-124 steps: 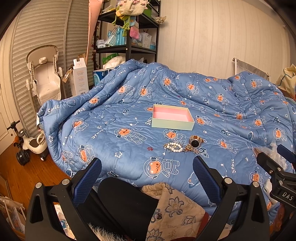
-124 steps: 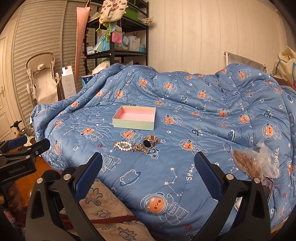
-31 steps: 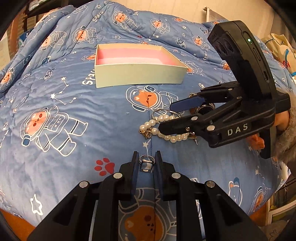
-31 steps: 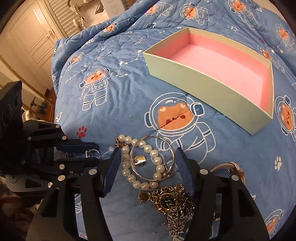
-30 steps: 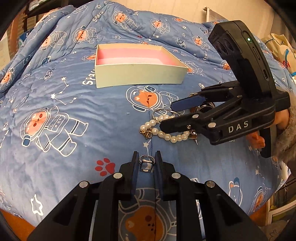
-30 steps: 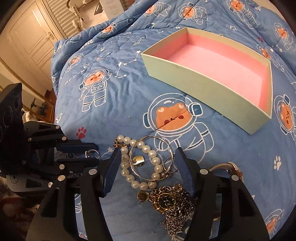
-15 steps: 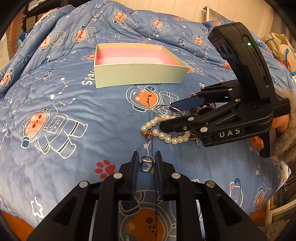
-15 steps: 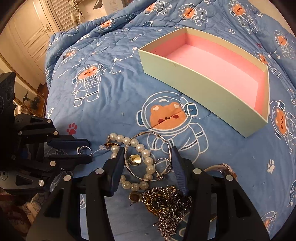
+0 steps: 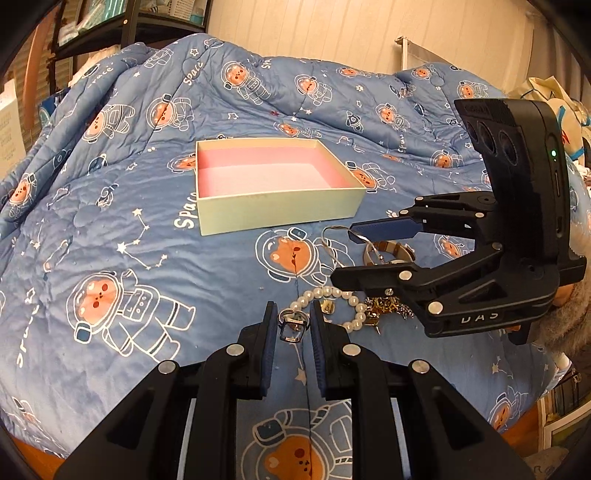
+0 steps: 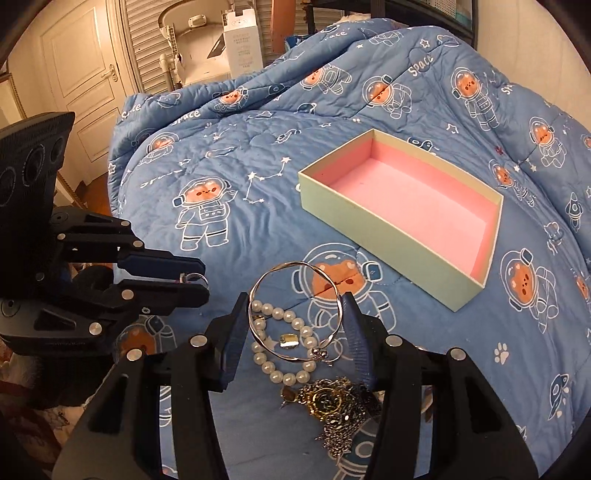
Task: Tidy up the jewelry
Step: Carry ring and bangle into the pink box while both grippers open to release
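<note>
My left gripper (image 9: 292,325) is shut on a small silver ring (image 9: 291,326), lifted above the quilt; the ring also shows in the right wrist view (image 10: 192,278). My right gripper (image 10: 293,325) is shut on a thin silver bangle (image 10: 295,314), raised off the bed; its edge shows in the left wrist view (image 9: 332,240). Under them lie a pearl bracelet (image 10: 273,365), a gold chain pile (image 10: 332,406) and a watch (image 9: 388,251). The open pale-green box with pink lining (image 9: 273,181) sits beyond, also in the right wrist view (image 10: 406,218).
Everything lies on a blue astronaut-print quilt (image 9: 110,258) over a bed. A black shelf unit (image 9: 129,22) stands behind the bed. A white door (image 10: 85,74) and a white box (image 10: 242,40) stand past the bed's far side.
Both grippers have risen from the quilt, the left with the ring and the right with the bangle, which has come up off the pearl bracelet. Both now view the box from higher.
</note>
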A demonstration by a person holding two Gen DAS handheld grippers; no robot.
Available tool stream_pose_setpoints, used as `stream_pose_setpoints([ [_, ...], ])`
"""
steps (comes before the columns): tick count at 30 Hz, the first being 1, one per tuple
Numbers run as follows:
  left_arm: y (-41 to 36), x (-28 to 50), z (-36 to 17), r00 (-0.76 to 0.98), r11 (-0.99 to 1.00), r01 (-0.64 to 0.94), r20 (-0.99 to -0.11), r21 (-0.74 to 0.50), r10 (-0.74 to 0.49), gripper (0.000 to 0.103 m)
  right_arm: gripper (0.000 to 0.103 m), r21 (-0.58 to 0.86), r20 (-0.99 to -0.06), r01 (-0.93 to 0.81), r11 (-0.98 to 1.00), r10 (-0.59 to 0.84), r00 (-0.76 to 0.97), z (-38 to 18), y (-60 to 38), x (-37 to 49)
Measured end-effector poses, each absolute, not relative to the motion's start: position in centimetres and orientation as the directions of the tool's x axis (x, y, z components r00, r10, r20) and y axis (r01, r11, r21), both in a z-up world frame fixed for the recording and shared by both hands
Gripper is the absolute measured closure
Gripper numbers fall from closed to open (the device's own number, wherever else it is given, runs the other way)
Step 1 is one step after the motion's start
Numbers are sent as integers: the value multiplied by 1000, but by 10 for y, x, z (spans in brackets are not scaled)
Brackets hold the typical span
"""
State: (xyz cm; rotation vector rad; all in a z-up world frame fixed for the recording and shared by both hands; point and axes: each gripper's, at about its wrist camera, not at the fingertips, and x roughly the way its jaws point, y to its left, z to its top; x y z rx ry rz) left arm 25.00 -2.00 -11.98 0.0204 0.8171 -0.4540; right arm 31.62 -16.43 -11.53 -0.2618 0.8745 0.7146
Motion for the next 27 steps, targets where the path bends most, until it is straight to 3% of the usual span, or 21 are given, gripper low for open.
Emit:
stream_pose_setpoints([
  [17,-26,353,-79,625,914,375,-686,-154,-372,86,53,80,-787,-547,834,389,478,-87,-192,414],
  [27,-49,453,-109,459,901,303,-781,-311,-424,86,53,48,-856,-517,855,302,420,-129,-182,480],
])
